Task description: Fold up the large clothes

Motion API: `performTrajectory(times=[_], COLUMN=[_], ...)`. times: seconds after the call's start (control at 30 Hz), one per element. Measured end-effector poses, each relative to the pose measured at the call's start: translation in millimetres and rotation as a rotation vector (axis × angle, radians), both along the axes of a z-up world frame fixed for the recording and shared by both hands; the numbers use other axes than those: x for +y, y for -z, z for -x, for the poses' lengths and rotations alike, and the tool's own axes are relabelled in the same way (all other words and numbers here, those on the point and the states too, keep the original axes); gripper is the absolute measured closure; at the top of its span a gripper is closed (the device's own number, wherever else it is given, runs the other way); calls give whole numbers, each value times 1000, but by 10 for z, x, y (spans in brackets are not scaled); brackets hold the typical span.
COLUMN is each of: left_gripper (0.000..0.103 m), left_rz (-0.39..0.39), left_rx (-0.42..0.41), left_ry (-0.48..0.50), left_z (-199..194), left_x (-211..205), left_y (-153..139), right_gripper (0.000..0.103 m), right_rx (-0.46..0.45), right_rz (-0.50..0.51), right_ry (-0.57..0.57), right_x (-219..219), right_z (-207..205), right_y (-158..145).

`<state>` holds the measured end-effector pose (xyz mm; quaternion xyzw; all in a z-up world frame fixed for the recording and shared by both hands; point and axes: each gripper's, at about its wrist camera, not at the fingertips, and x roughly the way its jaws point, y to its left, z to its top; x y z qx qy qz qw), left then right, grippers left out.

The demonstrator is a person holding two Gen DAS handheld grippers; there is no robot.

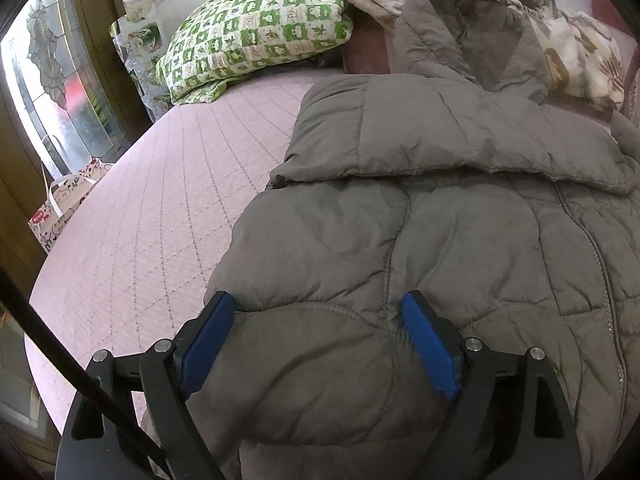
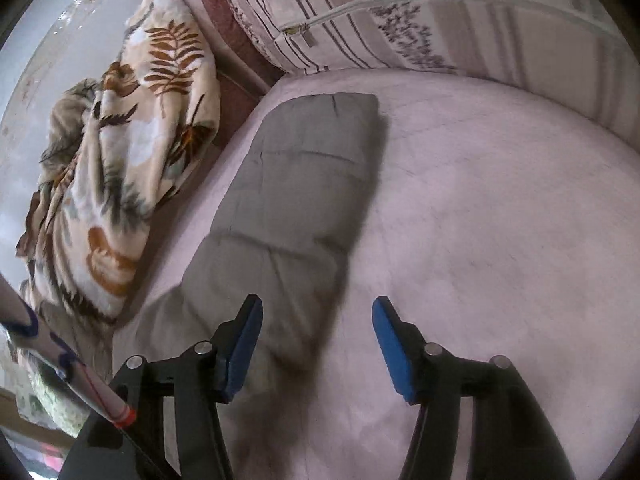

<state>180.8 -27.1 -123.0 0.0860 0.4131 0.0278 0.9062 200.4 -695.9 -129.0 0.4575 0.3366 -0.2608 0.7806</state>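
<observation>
My left gripper (image 1: 316, 308): jaws wide, released, jacket (image 1: 440, 240) bulging between the pads near the bed's (image 1: 160, 220) edge.
My right gripper (image 2: 318, 316): jaws apart, gripping nothing, over the jacket's sleeve (image 2: 304, 184).

Soft daylight was admitted through the window (image 1: 52, 80); strong fisheye bending and dark corners were seen, and the right wrist view was motion-blurred.

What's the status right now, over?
Left gripper open, jaws astride the grey jacket. Right gripper open above the jacket sleeve. One sleeve already folded across. Nothing blocking.
</observation>
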Motion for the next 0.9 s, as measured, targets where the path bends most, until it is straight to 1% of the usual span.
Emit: performTrajectory(times=[0.1, 0.13, 0.2, 0.23, 0.27, 0.3, 0.37, 0.4, 0.47, 0.53, 0.6, 0.67, 0.7, 0.77, 0.83, 0.9], left_gripper=[16, 16, 16, 15, 15, 15, 15, 15, 15, 16, 16, 16, 16, 16, 16, 16], left_rz=[1, 0, 0, 0, -1, -3, -9, -11, -13, -34, -49, -45, -37, 3, 44, 66], left_rx=[-2, -1, 0, 1, 2, 4, 6, 6, 3, -29, -86, -146, -165, -189, -202, -207], left_ry=[-2, -3, -4, -5, -6, -7, -9, -10, -15, -18, -13, -1, 4, -5, -36, -90], left_z=[-9, -16, -17, -16, -17, -18, -21, -21, -8, 58, 166, 286, 332, 399, 414, 376], left_x=[-3, -4, -7, -8, -7, -10, -17, -20, -19, -37, -55, -39, -13, 119, 305, 546], left_y=[13, 16, 20, 19, 18, 17, 13, 8, -15, -78, -187, -349, -428, -587, -715, -820], right_gripper=[40, 42, 80, 90, 92, 93, 95, 95, 95, 95, 95, 95, 95, 95, 95, 95], right_rx=[-16, -21, -10, -6, -23, -29, 1, 6, -4, -11, -29, -62, -76, -105, -120, -132], right_rz=[-13, -16, -31, -56, -75, -57, 43, 72, 132, 198, 274, 343, 370, 438, 489, 529], right_ry=[22, 38, 66, 74, 74, 76, 62, 59, 58, 44, 9, -44, -70, -153, -244, -340], right_x=[-94, -135, -195, -241, -271, -275, -224, -194, -96, 58, 300, 621, 774, 1216, 1681, 2165], right_z=[-127, -161, -185, -184, -164, -134, -89, -62, 43, 117, 164, 184, 183, 135, 53, -49], right_y=[89, 104, 92, 75, 29, -71, -393, -522, -884, -1246, -1656, -2092, -2251, -2614, -2844, -2950])
